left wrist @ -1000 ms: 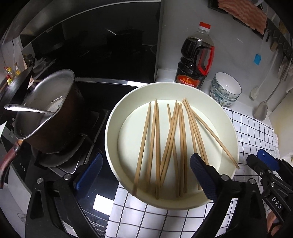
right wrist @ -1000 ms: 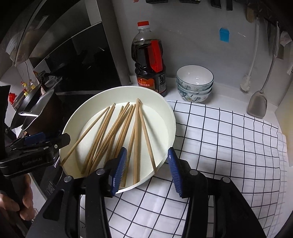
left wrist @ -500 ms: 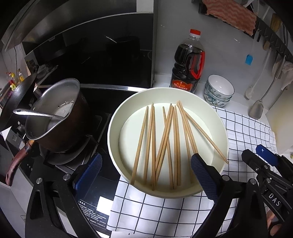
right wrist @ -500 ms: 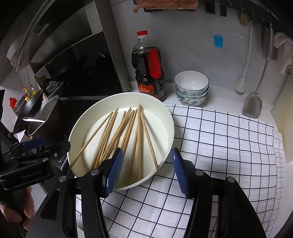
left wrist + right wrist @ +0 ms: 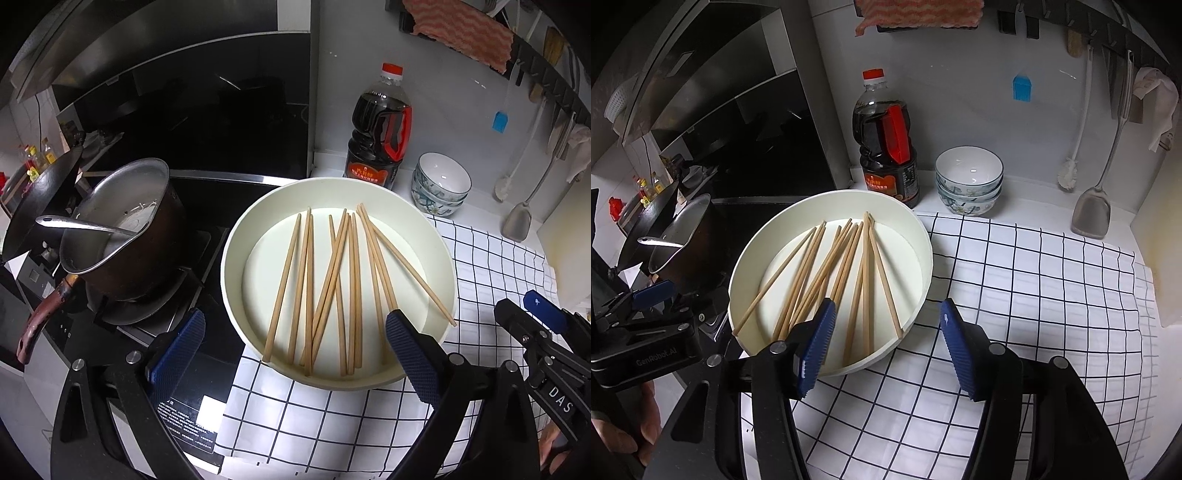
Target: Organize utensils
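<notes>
Chopsticks (image 5: 334,280) lie loose in a white basin (image 5: 236,236), roughly parallel but with several crossed; the basin sits half on a checked cloth (image 5: 1034,280) and half over the hob edge, beside a pot (image 5: 122,229). One stick's tip rests up on the near rim at the right side of the basin.

Handling, judged: wooden or bamboo sticks, light, stiff, thin, not fragile. Likely to roll and pivot on the smooth basin floor, and a pinch near an end would let a stick swing. Best hold seems to be across the middle of a small bundle, pads square to the sticks; the crossed ones may need separating first.

Left gripper (image 5: 295,354) hovers over the near rim, jaws wide apart, nothing between the pads. Right gripper (image 5: 886,347) also hovers at the near rim, jaws apart and empty; they have just been opening wider.

Writing: "GenRobot.AI" on the left gripper body in the right view; "DAS" on the right gripper body in the left view. Bottle (image 5: 886,147) carries an orange-red label, text too small to read. A sticker on the hob front is also illegible.
</notes>
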### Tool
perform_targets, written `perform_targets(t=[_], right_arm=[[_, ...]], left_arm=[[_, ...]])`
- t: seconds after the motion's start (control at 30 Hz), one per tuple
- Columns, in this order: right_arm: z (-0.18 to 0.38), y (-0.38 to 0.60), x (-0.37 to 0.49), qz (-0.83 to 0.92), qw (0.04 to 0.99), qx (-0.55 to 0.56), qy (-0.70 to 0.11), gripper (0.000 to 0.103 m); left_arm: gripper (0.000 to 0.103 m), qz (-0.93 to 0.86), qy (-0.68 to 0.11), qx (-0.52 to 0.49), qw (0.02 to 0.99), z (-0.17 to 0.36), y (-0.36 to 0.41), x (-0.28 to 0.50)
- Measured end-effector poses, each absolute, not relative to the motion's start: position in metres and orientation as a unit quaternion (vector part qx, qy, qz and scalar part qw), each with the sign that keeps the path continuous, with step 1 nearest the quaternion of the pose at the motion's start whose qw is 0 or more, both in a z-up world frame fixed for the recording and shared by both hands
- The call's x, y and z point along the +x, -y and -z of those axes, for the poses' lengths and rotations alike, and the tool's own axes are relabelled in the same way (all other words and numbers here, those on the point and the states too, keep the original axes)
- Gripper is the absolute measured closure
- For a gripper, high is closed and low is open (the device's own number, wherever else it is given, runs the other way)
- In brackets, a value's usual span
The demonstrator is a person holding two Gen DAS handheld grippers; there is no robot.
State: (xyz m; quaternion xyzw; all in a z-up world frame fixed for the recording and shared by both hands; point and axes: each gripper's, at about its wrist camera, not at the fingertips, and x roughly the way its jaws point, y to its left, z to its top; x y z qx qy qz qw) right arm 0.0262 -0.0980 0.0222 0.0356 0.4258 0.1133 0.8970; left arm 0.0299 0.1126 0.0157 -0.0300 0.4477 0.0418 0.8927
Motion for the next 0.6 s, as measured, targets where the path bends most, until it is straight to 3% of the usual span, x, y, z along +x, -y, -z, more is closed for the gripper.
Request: perform_targets(t=[0.6], right_arm=[[-0.0254,0.1052,0.0202,-0.113,0.897,0.038,-0.426,0.044]], left_arm=[[0.006,-0.048,-0.448,-0.024,0.892,-0.0185,-0.1053,0.0246]])
